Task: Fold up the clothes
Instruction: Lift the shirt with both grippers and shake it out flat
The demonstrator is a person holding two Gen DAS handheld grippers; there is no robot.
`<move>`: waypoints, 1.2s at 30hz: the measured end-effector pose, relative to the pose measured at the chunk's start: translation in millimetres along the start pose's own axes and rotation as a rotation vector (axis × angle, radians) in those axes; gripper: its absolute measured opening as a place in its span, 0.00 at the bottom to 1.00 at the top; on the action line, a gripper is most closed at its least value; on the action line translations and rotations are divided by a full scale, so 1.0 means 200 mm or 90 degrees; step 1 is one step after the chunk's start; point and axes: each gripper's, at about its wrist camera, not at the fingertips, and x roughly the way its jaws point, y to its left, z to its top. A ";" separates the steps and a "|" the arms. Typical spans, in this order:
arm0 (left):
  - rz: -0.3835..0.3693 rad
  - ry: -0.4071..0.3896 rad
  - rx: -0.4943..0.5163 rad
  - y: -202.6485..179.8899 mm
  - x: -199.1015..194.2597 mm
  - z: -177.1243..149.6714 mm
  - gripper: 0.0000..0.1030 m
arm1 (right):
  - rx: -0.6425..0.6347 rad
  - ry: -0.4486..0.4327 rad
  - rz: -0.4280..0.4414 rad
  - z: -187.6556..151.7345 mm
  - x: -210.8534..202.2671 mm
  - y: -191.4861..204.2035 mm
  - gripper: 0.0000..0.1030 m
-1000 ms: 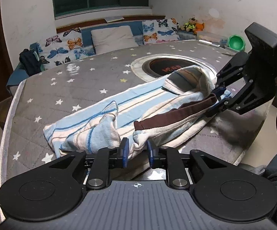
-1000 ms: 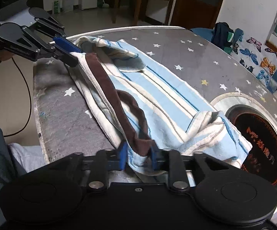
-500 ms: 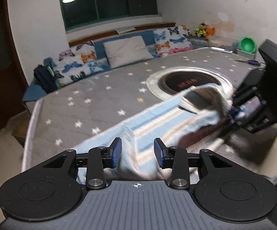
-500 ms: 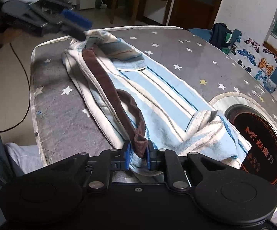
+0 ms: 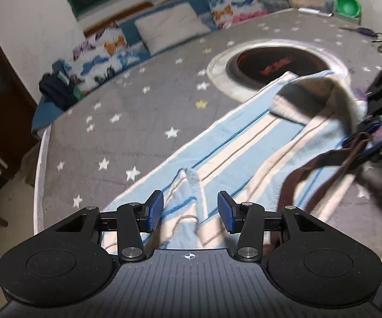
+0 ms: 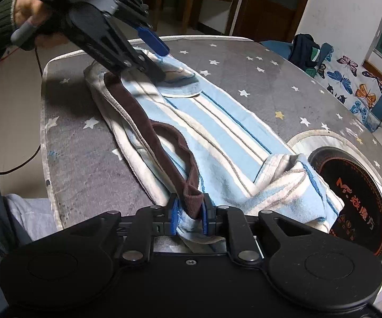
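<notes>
Fingers of the right gripper (image 6: 189,218) are clamped on the brown waistband (image 6: 164,156) at the near end of the striped garment (image 6: 217,137). Those of the left gripper (image 5: 189,212), which have just been narrowing, stand apart over its other end, pads seemingly clear of the cloth, though that view is blurred. Lying lengthwise on the star-patterned mattress (image 5: 106,132), the garment looks folded once into a long strip; crosswise folds remain. No container holds anything here.
</notes>
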 end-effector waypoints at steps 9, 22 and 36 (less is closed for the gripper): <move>-0.018 0.027 -0.087 0.18 0.01 -0.03 0.08 | -0.005 -0.008 -0.015 0.06 -0.04 -0.04 0.14; 0.059 -0.079 -0.337 0.82 -0.15 0.27 0.08 | -0.040 -0.053 -0.183 0.55 -0.08 -0.42 0.12; 0.151 -0.396 -0.402 1.10 -0.84 1.00 0.08 | -0.050 -0.259 -0.451 1.21 -0.40 -0.84 0.12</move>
